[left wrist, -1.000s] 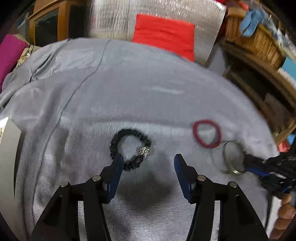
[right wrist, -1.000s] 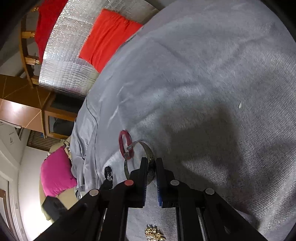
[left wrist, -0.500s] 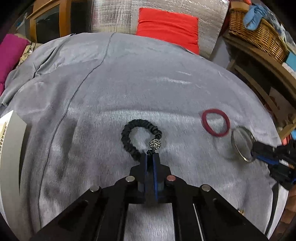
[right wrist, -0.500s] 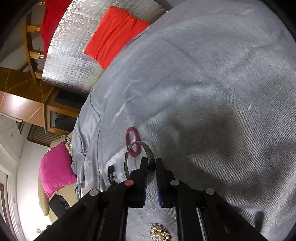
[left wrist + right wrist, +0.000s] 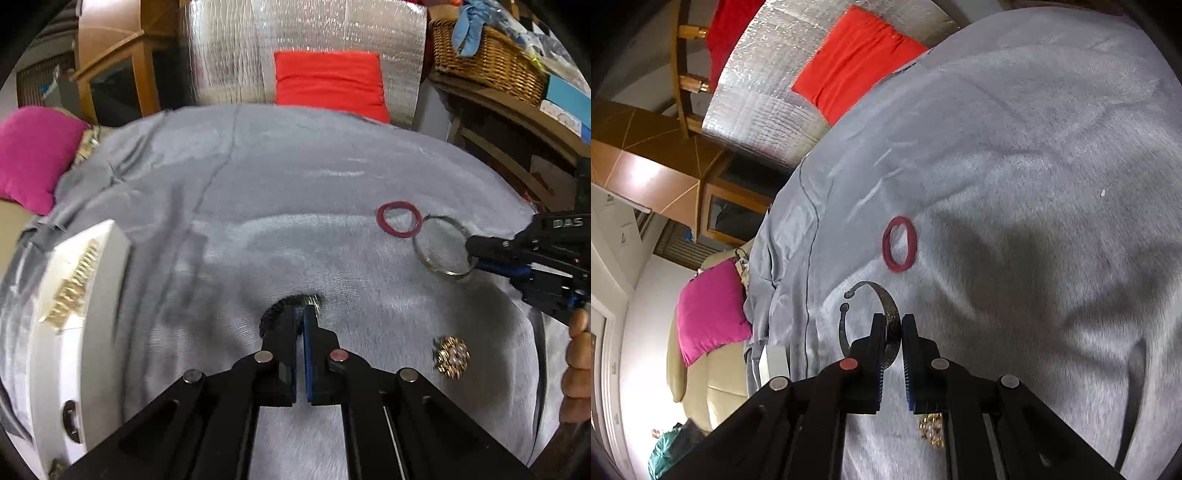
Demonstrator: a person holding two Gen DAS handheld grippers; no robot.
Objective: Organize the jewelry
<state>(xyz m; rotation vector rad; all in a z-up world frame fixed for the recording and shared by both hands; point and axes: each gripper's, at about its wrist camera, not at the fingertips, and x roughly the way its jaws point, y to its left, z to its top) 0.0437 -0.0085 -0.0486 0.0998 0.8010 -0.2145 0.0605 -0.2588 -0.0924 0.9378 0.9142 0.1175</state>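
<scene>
Left wrist view first: the left gripper [image 5: 300, 314] has its jaws clamped on the black beaded bracelet [image 5: 275, 312], which bunches up just past the fingertips above the grey blanket [image 5: 258, 192]. Off to the left sits the white jewelry box [image 5: 92, 295], and there's 1 gold chain piece [image 5: 72, 288] already lying in it, so that much of the sorting looks done. Out on the blanket, the red ring band [image 5: 399, 218] lies untouched, and the gold brooch [image 5: 451, 356] waits near the right edge. Across the way the right gripper [image 5: 474, 254] pinches the silver bangle [image 5: 441, 245], a hand [image 5: 578, 365] behind it.

Now the right wrist view: jaws drawn narrow on the open-ended silver bangle [image 5: 882, 321], its rim pinched between the pads, the loop standing up in front of the right gripper [image 5: 894, 328]. The red ring band [image 5: 899, 243] lies just beyond on the blanket. A bit of gold brooch [image 5: 932, 424] peeks from under the fingers.

My read: early going. 2 pieces are in hand and bound for the box, I'd guess, with 2 more left to collect.
</scene>
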